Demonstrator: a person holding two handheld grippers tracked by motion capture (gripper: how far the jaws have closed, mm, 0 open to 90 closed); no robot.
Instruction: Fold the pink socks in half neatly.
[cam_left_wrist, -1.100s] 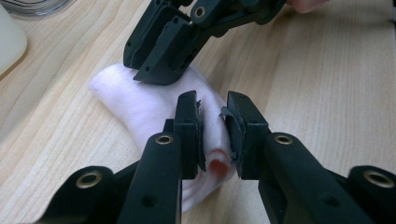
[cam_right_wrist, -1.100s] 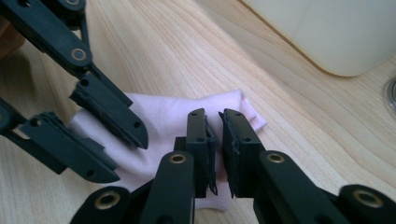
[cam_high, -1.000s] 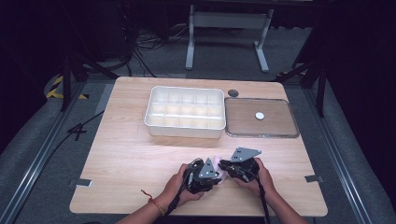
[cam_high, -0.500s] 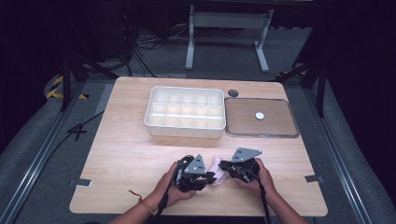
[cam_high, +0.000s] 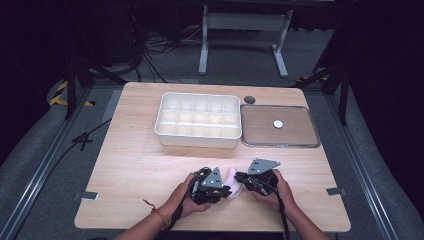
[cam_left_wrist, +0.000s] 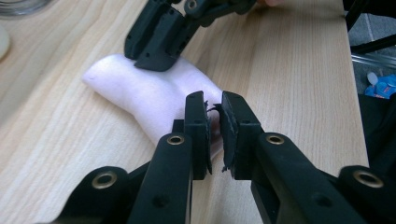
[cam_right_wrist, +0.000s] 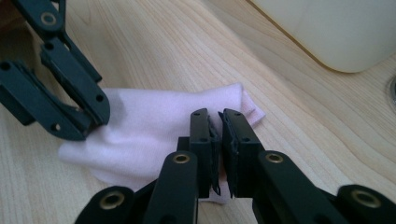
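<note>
Pink sock (cam_high: 234, 176) beside empty tray (cam_high: 198, 120)

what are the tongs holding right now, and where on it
Both hold the pink sock lying on the table: left tongs pinch one end, right tongs pinch the edge at the other end.

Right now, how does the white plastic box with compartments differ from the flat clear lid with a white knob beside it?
The white plastic box is deep, opaque and divided into many small compartments; the flat clear lid is shallow, see-through and undivided. The lid carries a small white knob at its middle; the box carries none. Both are rectangular, lie side by side on the wooden table and stand apart from both grippers.
</note>
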